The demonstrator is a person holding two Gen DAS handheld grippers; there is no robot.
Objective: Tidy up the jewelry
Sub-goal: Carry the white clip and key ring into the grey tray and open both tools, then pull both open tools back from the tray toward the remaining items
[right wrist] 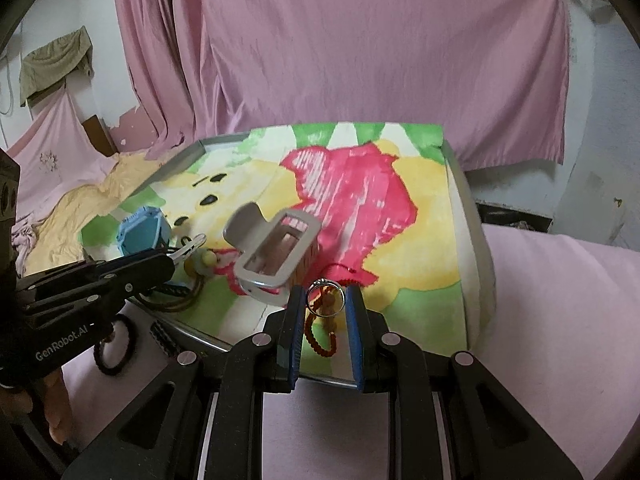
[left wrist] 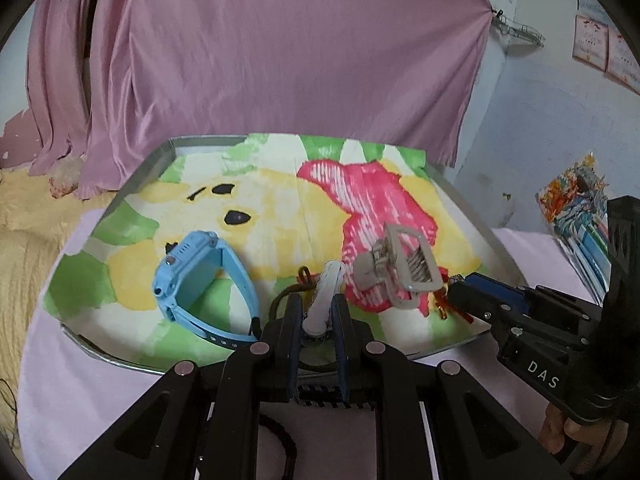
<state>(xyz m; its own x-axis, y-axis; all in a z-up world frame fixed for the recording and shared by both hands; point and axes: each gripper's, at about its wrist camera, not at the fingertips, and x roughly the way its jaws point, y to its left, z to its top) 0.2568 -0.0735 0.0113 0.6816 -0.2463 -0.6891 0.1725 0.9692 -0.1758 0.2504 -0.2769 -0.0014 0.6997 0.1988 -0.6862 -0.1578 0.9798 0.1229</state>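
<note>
Left tongs [left wrist: 316, 304] clenched on white clip [left wrist: 326, 294], right tongs [right wrist: 326, 300] grasping silver ring [right wrist: 325, 297], seen only from right wrist

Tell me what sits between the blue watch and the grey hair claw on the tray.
In the left wrist view, a white hair clip, pinched in the left gripper, lies between the blue watch and the grey hair claw.

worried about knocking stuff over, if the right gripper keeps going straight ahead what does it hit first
The right gripper already has the silver ring between its fingers. Straight on, it would likely meet the grey hair claw clip just ahead and slightly left, though depth is unclear.
</note>
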